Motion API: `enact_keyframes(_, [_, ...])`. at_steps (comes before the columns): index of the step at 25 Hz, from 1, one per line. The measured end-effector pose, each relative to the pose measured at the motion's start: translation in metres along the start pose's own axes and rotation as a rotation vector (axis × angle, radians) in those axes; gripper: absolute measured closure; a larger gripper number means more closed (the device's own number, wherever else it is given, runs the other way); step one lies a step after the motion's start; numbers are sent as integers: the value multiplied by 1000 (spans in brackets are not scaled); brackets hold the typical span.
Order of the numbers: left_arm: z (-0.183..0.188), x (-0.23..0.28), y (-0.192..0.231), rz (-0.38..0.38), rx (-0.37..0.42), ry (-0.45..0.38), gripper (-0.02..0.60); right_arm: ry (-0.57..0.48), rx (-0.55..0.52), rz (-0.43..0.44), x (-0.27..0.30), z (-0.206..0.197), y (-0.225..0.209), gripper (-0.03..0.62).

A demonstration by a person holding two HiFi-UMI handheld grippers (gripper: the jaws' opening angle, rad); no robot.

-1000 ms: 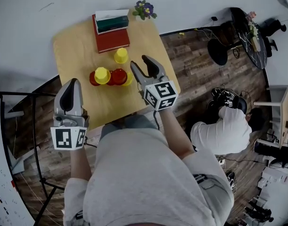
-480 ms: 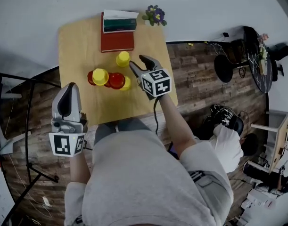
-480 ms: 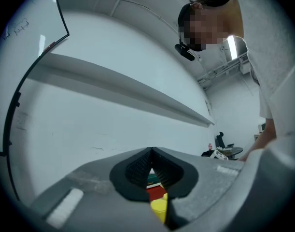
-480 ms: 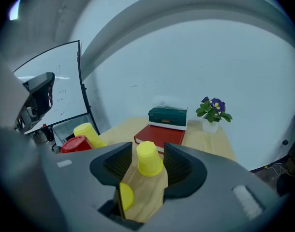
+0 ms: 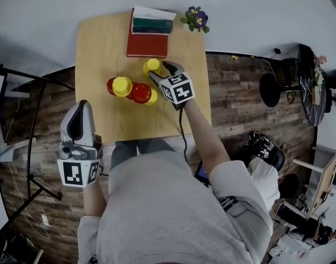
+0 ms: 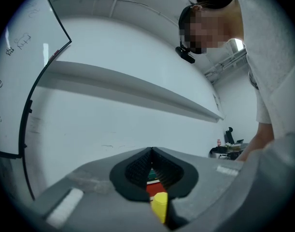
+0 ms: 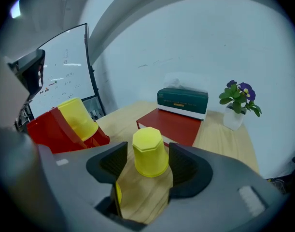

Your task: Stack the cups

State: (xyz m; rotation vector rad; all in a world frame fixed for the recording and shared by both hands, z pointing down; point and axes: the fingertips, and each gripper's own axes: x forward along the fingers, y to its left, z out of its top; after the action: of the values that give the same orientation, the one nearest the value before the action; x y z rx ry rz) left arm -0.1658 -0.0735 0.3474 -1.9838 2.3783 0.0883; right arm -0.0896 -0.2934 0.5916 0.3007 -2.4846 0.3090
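Your right gripper (image 5: 161,71) had its jaws spread, just opened wider, on either side of a lone yellow cup (image 7: 149,151), and the pads were not pressing it. That cup stood upside down on the wooden table (image 5: 102,48), faceted base uppermost, near the red book (image 5: 147,44). The other red and yellow cups (image 5: 132,89) clustered to its left, some seemingly tipped. Your left gripper (image 5: 82,106) had its jaws pressed together, empty, by the table's near-left corner.

On the far end of the wooden desk (image 5: 102,54) lies a red book (image 5: 147,44); a green box (image 5: 152,25) rests on it, a small flower pot (image 5: 196,20) just beside.
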Motion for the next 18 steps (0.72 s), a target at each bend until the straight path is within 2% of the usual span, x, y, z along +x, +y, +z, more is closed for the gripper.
enact_keyframes(4, [1,-4,6,26,9,2,577,27,-21,-4,15,-3,0,323])
enact_keyframes(6, [2,-6,8,33,12,1,577,24,-37,-23,16,-2,-1,364])
enact_keyframes(8, [3,-8,10,37,15,0,577,11,-50,-34,14,0,-1,365])
enact_keyframes(14, [6,-8,15,14,17,-14,577,-72,-44,-75,-10,15,4,370])
enact_keyframes(18, [8,-3,15,-30,12,-26,577,-146,-8,-113,-40,28,9,378])
